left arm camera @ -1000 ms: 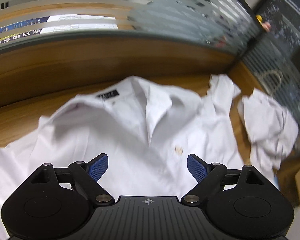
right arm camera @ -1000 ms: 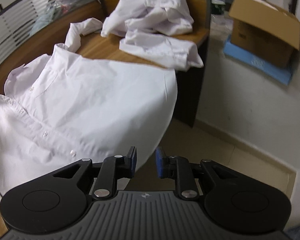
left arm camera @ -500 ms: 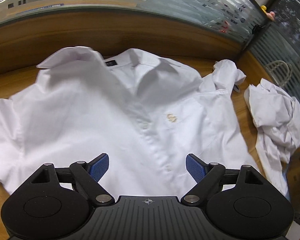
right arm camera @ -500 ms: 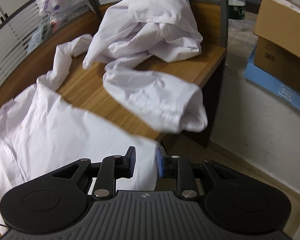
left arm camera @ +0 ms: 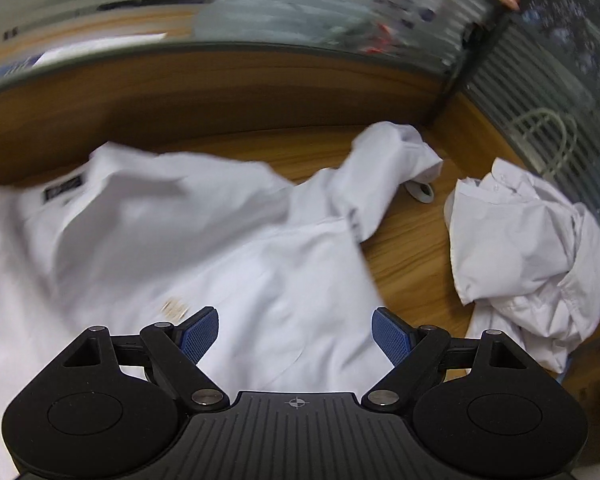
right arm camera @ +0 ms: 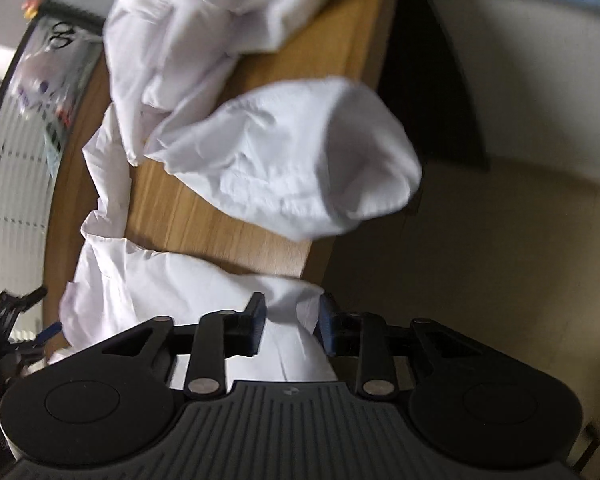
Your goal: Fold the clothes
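Note:
A white collared shirt (left arm camera: 220, 248) lies spread on the wooden desk (left arm camera: 412, 248), its dark neck label at the far left and one sleeve (left arm camera: 396, 160) thrown toward the back corner. My left gripper (left arm camera: 296, 334) hovers over the shirt's lower front, wide open, with nothing between its blue pads (left arm camera: 198, 334). In the right wrist view the shirt (right arm camera: 152, 284) reaches the desk's front edge. There my right gripper (right arm camera: 292, 326) has its jaws narrow, with a bunched fold of the hem pinched between them.
A crumpled heap of white clothes (left arm camera: 532, 264) sits at the desk's right end, and one bundle (right arm camera: 292, 164) hangs over the front edge. A wood-and-glass partition (left arm camera: 260, 12) walls the back and right. Bare floor (right arm camera: 480, 260) lies beyond the desk edge.
The shirt, billowing off the desk edge a second ago, has come down onto the desk. The right wrist view has rolled and dropped to the hem. The left gripper stayed open and shifted right.

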`<state>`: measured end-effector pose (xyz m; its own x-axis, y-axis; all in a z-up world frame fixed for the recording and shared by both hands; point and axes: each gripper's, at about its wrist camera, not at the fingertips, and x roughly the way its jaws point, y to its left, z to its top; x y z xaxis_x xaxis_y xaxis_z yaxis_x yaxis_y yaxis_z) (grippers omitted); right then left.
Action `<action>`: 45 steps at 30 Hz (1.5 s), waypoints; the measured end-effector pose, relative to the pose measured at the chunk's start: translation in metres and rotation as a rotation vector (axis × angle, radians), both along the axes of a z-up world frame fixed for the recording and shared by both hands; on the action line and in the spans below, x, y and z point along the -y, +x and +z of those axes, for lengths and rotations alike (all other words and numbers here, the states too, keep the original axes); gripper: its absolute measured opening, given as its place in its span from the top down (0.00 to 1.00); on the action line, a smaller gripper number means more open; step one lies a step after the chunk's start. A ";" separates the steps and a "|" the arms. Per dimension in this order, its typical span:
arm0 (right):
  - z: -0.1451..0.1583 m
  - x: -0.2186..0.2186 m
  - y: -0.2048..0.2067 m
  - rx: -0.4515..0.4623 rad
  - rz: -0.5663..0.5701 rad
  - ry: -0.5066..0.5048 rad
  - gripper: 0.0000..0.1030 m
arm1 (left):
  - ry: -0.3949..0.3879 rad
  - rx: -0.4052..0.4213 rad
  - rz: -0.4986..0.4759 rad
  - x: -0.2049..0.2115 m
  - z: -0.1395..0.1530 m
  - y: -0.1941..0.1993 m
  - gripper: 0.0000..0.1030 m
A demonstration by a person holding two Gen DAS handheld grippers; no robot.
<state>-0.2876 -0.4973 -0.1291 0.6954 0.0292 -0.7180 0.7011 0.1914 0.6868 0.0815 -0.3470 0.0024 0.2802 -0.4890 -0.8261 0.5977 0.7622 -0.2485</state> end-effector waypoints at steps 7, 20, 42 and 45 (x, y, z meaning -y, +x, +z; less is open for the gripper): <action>-0.006 -0.008 0.004 0.090 -0.029 0.050 0.96 | 0.105 0.062 -0.113 0.074 -0.020 0.022 0.17; 0.043 -0.066 0.025 0.108 0.153 -0.093 0.98 | 0.327 0.124 -0.191 0.135 -0.076 0.060 0.50; -0.036 -0.013 0.001 0.201 -0.209 0.232 0.71 | 0.279 0.099 -0.110 0.137 -0.064 0.073 0.81; -0.049 -0.009 0.000 0.207 -0.277 0.314 0.73 | 0.277 0.107 -0.123 0.138 -0.062 0.071 0.87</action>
